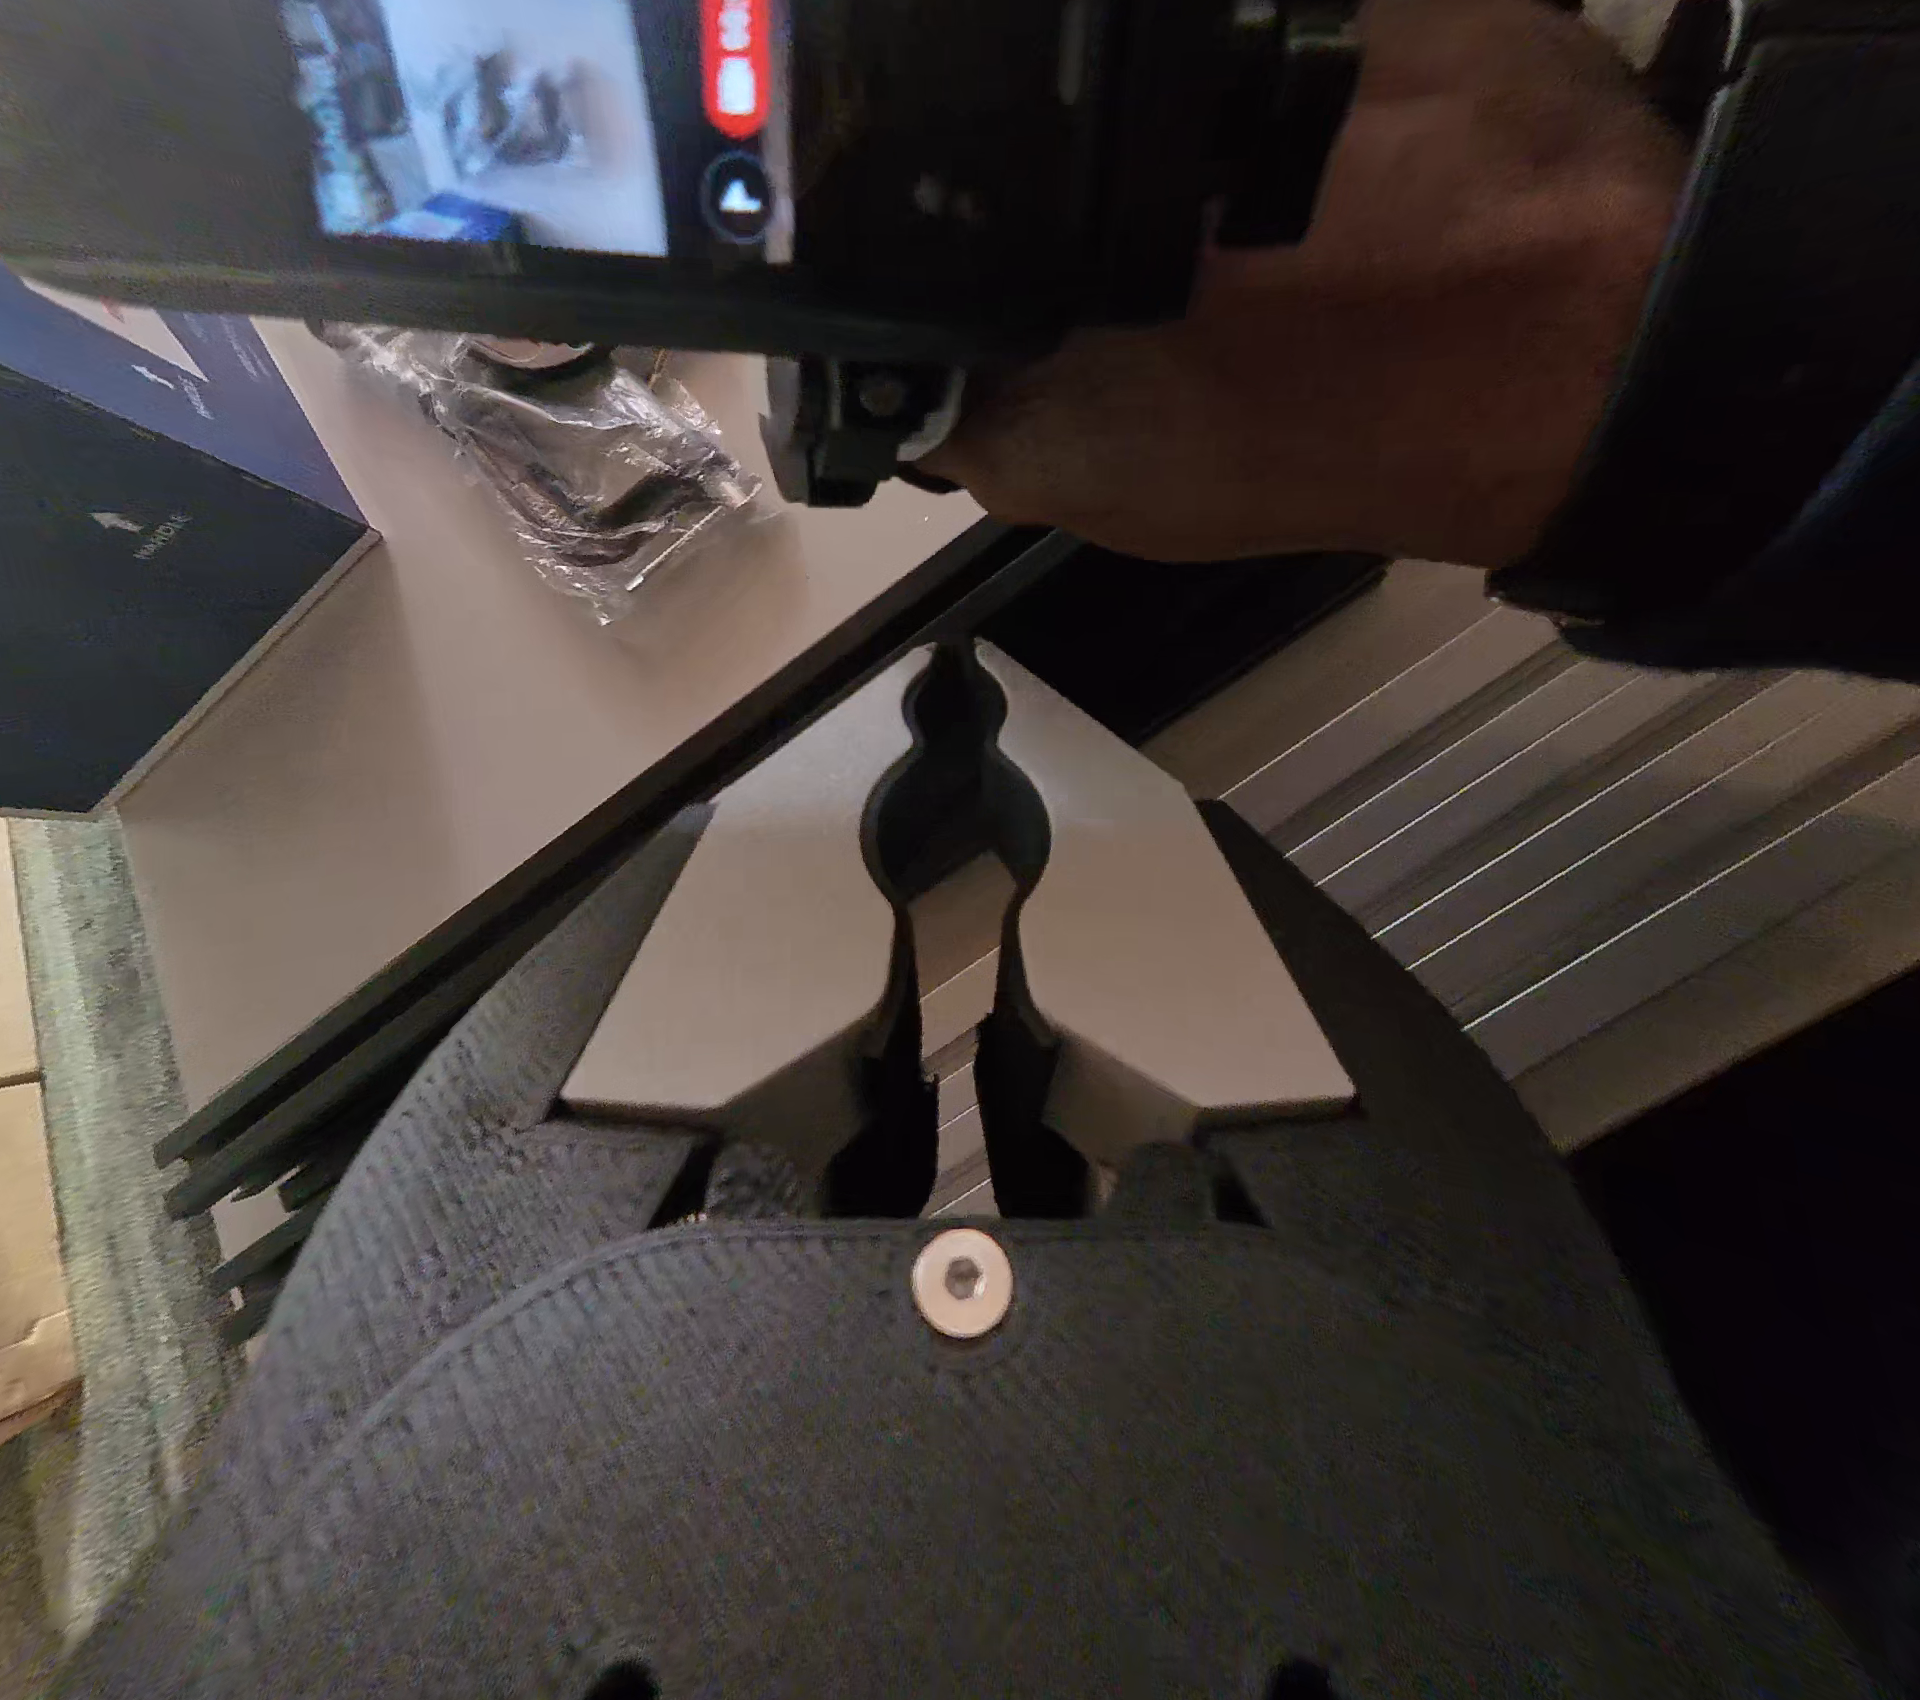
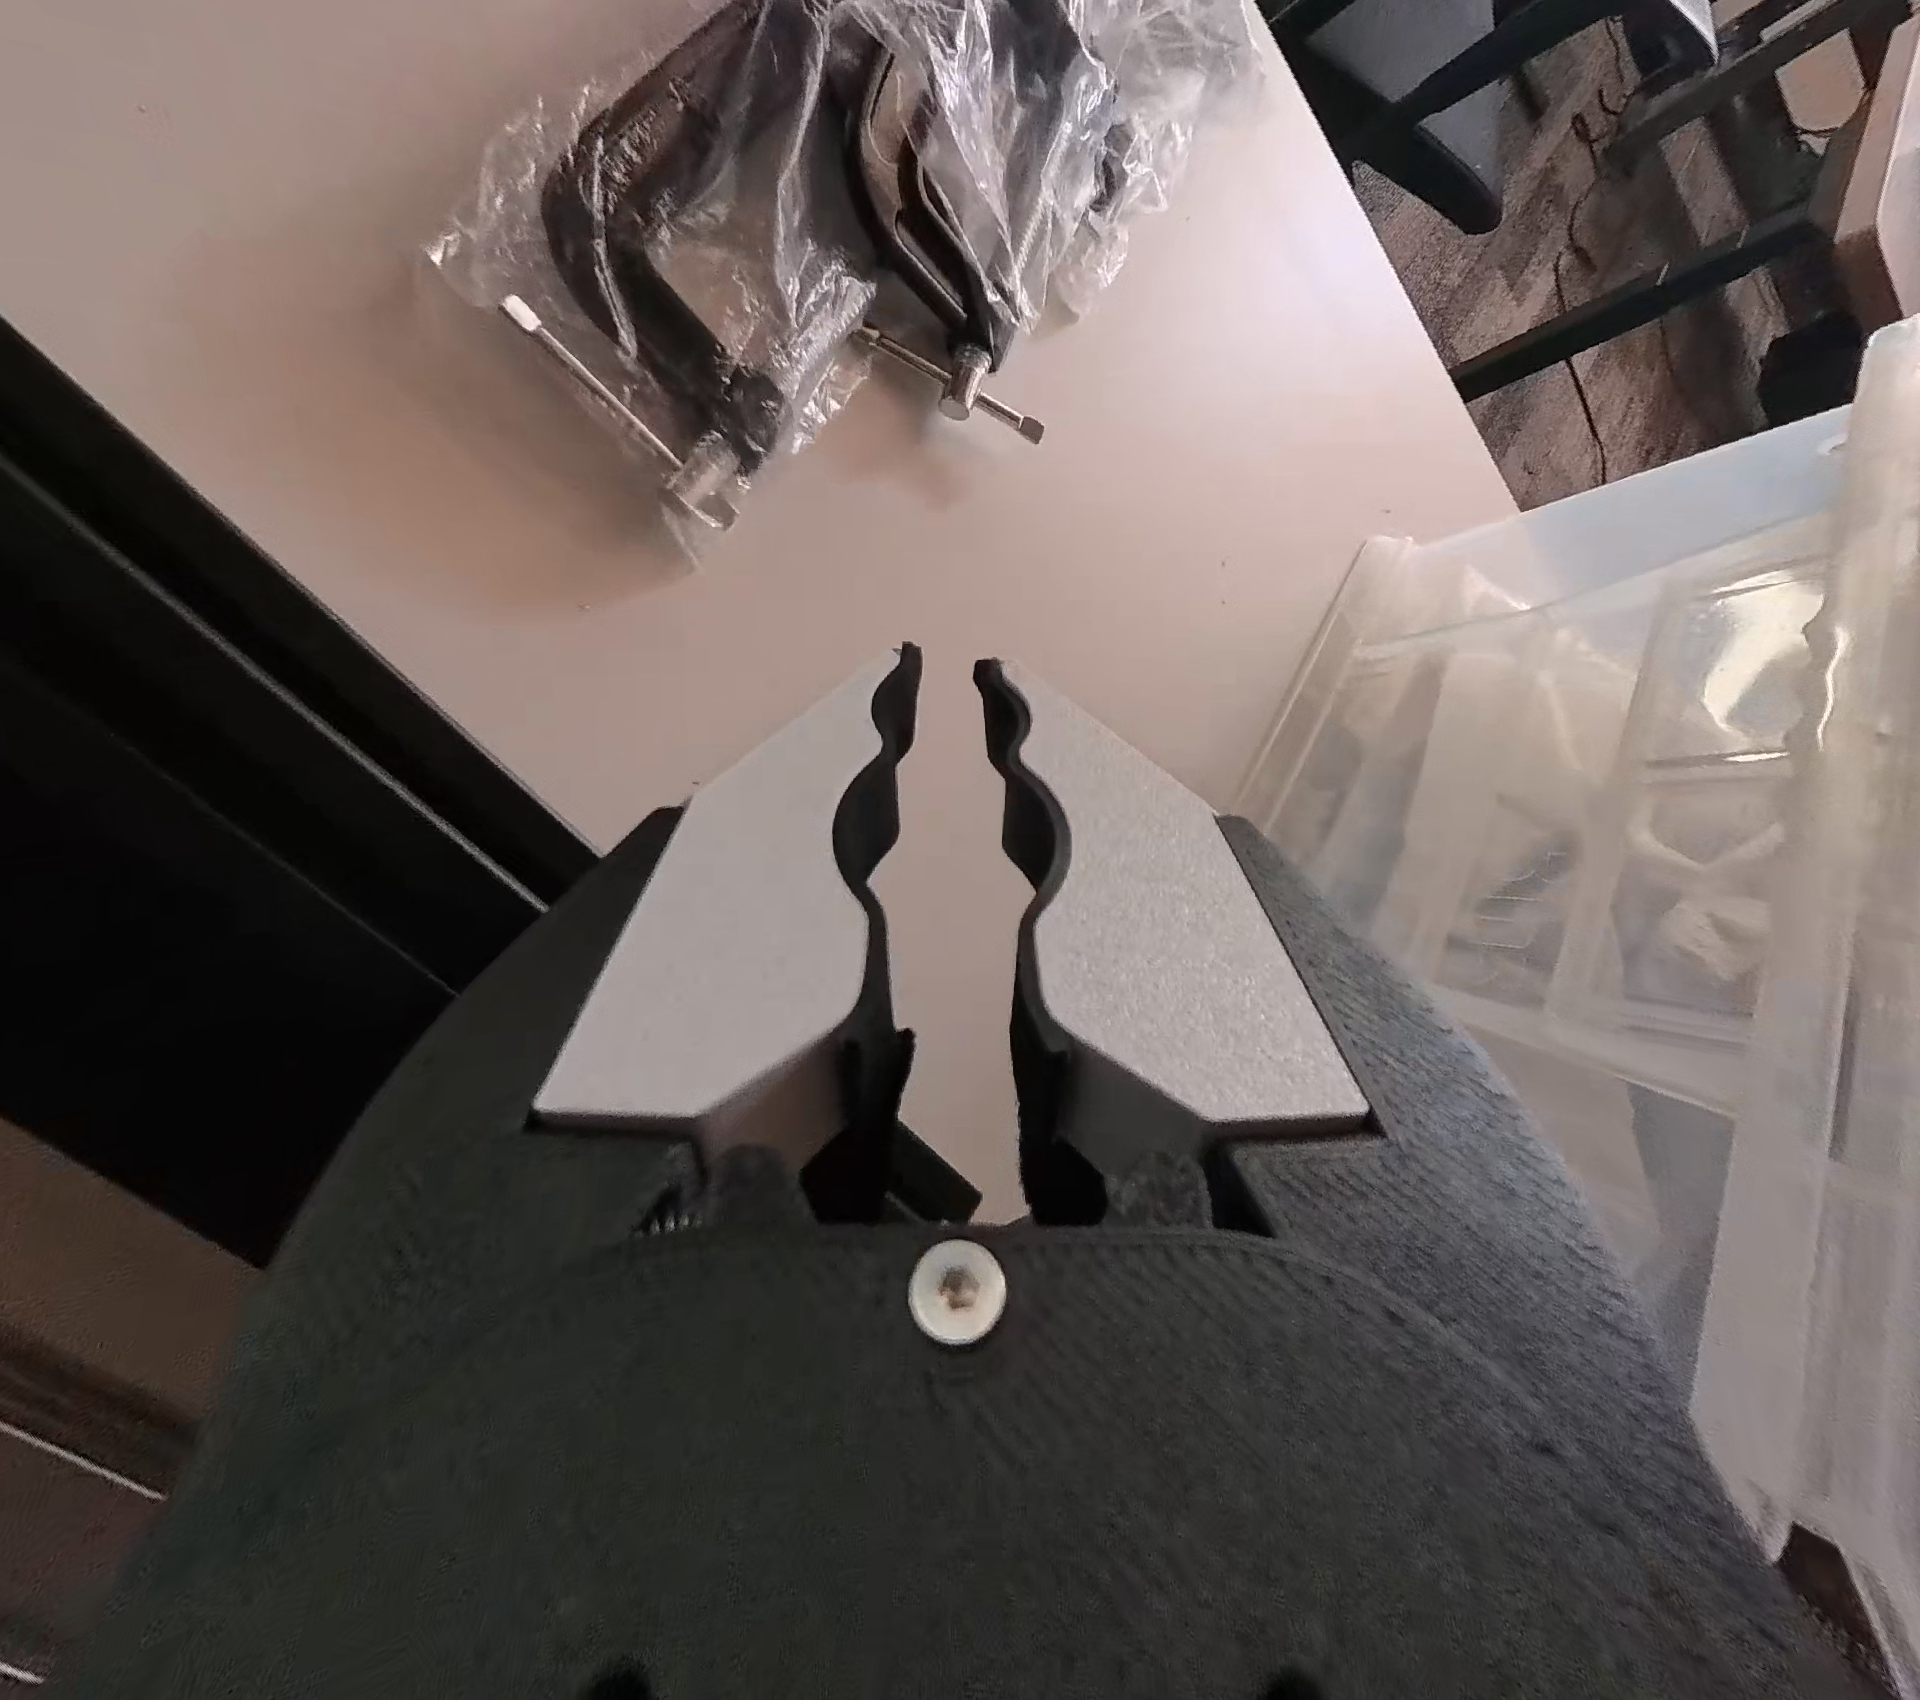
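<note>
Left gripper (image 1: 954, 663) shut tip to tip, gripping nothing, poised over the table's black edge (image 1: 582, 881). Ahead and above, a hand (image 1: 1382, 320) around the other rig's phone (image 1: 468, 40). Right gripper (image 2: 945, 663) slightly parted, empty, above the table (image 2: 312, 40); bagged C-clamps (image 2: 810, 196) just ahead, clear bin (image 2: 1558, 767) to its right.

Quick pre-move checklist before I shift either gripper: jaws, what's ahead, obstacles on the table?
1. Left gripper empty: ok, tips nearly touching, nothing between.
2. Right gripper empty: ok, jaws slightly apart.
3. Bagged clamps free on the table: ok, ahead of the right gripper, untouched.
4. Clear plastic bin beside the right gripper: not ok, very close.
5. Left view clear: not ok, a hand holding a phone fills its top.
6. Dark box clearance: cannot tell.
</note>
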`<state>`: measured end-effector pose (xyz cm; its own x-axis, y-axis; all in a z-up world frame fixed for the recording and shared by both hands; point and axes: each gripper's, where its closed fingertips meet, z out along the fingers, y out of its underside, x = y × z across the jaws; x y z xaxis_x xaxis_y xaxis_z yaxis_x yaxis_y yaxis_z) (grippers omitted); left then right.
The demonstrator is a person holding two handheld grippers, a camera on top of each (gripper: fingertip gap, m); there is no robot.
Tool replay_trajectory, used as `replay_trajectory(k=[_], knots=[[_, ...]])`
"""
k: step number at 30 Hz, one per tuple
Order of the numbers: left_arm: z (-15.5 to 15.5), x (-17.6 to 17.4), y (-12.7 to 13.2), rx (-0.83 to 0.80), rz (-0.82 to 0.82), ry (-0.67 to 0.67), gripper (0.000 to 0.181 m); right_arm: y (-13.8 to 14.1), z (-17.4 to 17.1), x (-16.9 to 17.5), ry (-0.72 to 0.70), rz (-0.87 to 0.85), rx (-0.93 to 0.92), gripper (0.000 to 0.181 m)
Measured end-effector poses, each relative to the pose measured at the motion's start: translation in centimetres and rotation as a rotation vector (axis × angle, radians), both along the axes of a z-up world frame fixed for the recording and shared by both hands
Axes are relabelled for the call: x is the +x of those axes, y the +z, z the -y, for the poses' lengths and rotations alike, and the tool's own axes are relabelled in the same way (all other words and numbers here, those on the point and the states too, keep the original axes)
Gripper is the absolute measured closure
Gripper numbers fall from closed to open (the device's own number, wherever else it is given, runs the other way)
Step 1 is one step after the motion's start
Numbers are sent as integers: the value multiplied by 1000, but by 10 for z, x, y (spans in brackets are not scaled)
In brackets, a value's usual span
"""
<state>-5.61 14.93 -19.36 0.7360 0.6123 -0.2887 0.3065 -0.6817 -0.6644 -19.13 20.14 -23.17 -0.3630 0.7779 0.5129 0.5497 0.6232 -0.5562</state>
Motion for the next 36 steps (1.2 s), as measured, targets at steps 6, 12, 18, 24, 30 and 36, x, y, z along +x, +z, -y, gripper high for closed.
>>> replay_trajectory(k=[6,12,18,24,30,36], knots=[[-7,5,-1,-27,-8,-22,169,2,5,3,11,-8,-2,169],[-8,7,-1,-41,-13,-27,169,15,12,10,31,-38,9,169],[-7,11,1,-53,-7,-35,169,35,15,20,45,-103,31,169],[-7,15,0,-63,3,-48,169,44,10,31,55,-142,64,170],[-9,17,-1,-69,6,-56,170,44,10,36,59,-149,69,170],[-9,17,-1,-69,9,-59,170,44,12,38,65,-147,63,170]])
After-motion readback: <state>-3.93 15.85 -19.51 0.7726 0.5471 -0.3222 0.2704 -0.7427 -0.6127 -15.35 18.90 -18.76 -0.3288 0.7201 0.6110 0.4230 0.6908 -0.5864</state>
